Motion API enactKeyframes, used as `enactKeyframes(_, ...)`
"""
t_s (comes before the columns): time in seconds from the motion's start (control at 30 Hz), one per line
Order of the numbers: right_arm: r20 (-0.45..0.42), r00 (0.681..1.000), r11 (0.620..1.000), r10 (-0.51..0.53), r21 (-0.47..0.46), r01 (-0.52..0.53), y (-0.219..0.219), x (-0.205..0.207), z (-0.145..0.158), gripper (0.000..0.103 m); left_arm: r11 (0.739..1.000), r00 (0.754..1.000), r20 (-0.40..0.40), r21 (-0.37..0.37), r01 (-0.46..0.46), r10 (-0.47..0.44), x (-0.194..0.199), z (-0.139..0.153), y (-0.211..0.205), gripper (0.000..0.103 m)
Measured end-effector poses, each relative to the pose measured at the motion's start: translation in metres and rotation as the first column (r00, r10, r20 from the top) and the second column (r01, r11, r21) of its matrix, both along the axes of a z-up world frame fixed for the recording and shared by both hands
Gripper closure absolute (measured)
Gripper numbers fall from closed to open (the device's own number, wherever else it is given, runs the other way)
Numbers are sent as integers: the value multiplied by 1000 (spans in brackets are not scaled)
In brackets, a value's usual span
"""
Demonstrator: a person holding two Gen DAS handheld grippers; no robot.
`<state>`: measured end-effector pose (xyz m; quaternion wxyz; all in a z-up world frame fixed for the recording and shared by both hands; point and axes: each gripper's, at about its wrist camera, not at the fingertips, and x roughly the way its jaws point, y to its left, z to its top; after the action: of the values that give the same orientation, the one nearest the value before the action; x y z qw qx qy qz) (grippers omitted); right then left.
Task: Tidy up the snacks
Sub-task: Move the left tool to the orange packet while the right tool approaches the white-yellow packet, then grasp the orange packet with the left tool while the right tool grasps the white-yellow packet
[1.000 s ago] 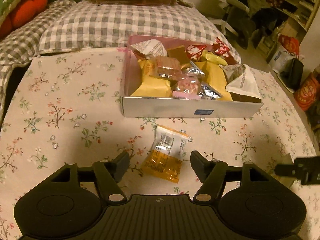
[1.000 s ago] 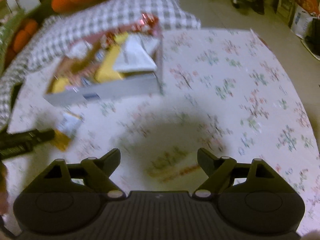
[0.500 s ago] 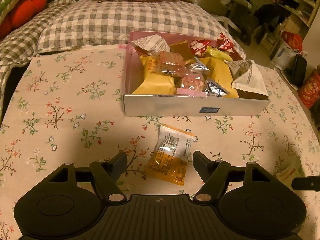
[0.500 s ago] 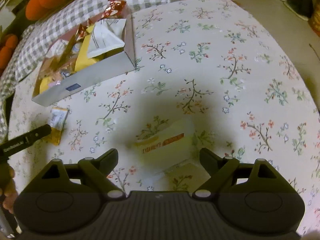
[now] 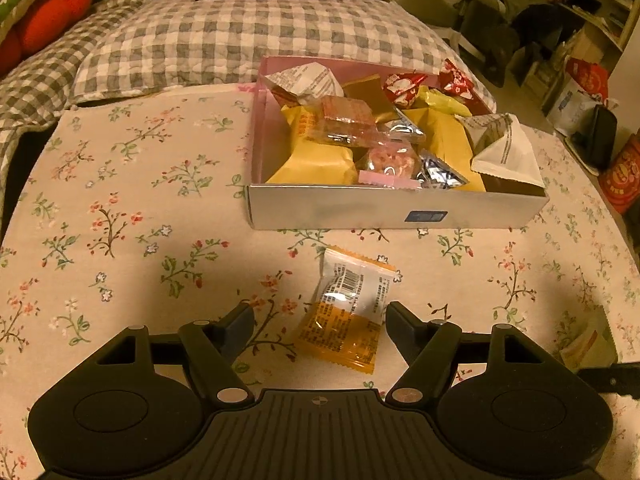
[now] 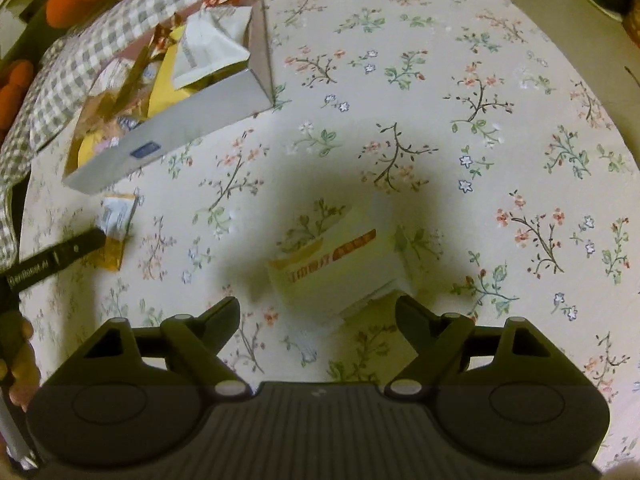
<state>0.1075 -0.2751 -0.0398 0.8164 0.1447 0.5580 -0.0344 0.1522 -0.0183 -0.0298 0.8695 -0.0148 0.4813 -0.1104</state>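
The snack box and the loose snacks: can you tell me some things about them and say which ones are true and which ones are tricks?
1. The snack box is full of wrapped snacks. True.
2. The orange and white snack packet lies inside the box. False: it lies on the flowered tablecloth, in front of the box, between the open fingers of the left gripper.
3. The right gripper is squeezing a snack. False: its jaws stand open, and the pale snack packet with the orange stripe lies on the cloth just ahead of them, untouched.
4. A white triangular packet sits at the right end of the box. True.
5. The tablecloth is plain blue. False: it is cream with small flowers.
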Motion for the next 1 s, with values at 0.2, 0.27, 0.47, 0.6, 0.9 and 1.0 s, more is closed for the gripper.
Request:
enactKeyframes(0.2,55,998,999,32,-42,-29,12,15,-3,25,1000,1000,-6,-4,-13,13,2,-2,2,29)
enactKeyframes(0.27,71,996,997,56,-48,-52,19,19,-4,28,1000,1000,-11,-4,-18,18,3,-3,3,29)
enactKeyframes(0.47,112,985,986,132,-117,-119,39,23,-6,39,1000,1000,-21,-12,-22,22,5,-6,3,29)
enactKeyframes(0.6,125,976,970,181,-184,-156,51,23,-7,50,999,999,-27,-25,-32,31,6,-6,6,29)
enactKeyframes(0.9,128,964,951,234,-235,-200,63,21,-7,60,1000,1000,-12,-4,-20,20,9,-10,1,29)
enactKeyframes(1.0,126,960,949,251,-229,-219,66,21,-7,60,1000,1000,13,25,18,-18,9,-13,-9,29)
